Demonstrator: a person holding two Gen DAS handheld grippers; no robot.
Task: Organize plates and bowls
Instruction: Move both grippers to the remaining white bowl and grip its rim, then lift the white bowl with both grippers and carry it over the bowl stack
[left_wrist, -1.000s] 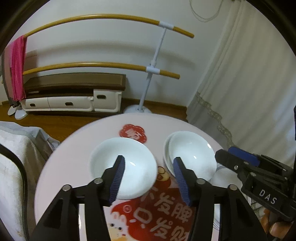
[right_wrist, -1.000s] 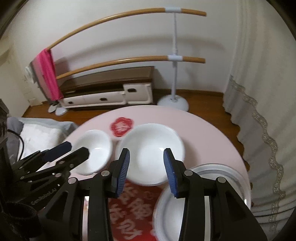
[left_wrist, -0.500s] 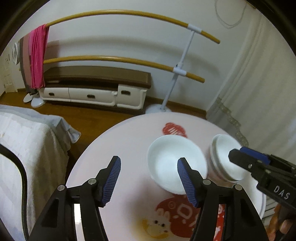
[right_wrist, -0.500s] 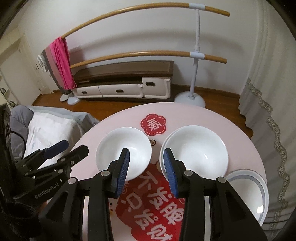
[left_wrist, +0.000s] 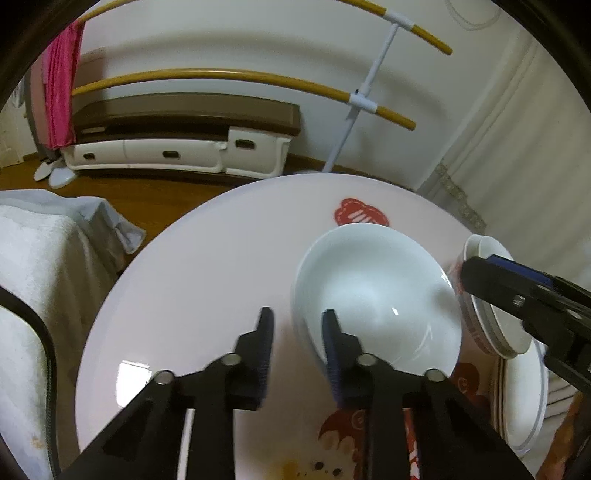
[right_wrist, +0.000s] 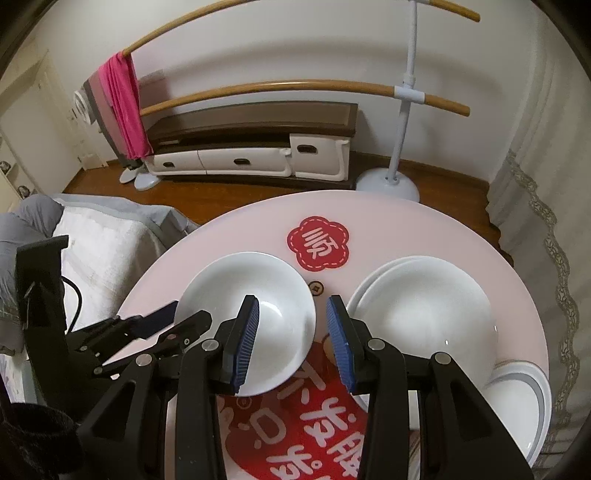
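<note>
A white bowl sits on the round pink table. My left gripper has its jaws astride the bowl's near left rim, one finger inside and one outside, with a narrow gap showing and motion blur on them. In the right wrist view the same bowl lies left of a stack of white bowls. My right gripper is open and empty, hovering over the gap between them. A grey-rimmed plate stack lies at the near right.
A red flower sticker marks the table's far side and a red printed mat the near side. A bed stands left of the table. A clothes rack and a low cabinet stand behind. A curtain hangs on the right.
My left gripper swung back right to the single bowl and its jaws narrowed around the near rim. My right gripper drew left, now between the single bowl and the stack.
</note>
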